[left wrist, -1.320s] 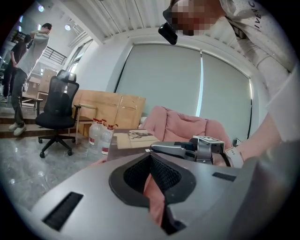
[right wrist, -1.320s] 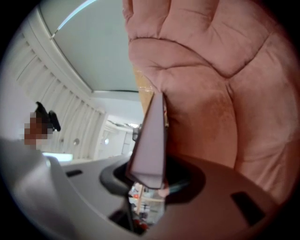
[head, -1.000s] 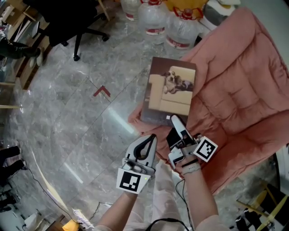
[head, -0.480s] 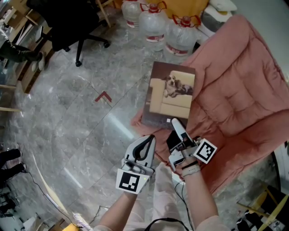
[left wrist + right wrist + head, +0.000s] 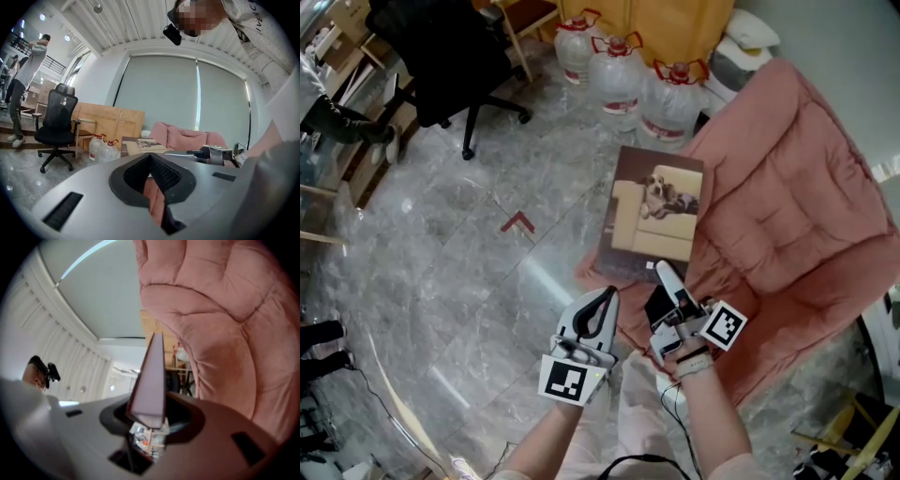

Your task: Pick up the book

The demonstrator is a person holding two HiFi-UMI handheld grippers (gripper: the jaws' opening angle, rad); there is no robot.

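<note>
Glossy grey marble floor [image 5: 441, 253]. Puffy quilted pink blanket [image 5: 797, 187] lies on it. Flat rectangular book [image 5: 656, 211] with a dog-on-sofa cover sits over the blanket's left edge. Right gripper [image 5: 667, 277] is clamped on its near edge. Left gripper [image 5: 605, 295] is beside it, jaws pressed together, empty.

Floor [image 5: 459, 281]: grey marbled tile, glossy, light streaks reflected. Red corner mark [image 5: 517, 222] on tile near centre. Pink quilted pad [image 5: 787, 206] spread over right side. Three water bottles [image 5: 621, 73] with red caps standing in row at top, just beside pad's upper edge. Black office chair [image 5: 455, 56] on castors upper left. Thin cable [image 5: 380, 389] trailing lower left.
</note>
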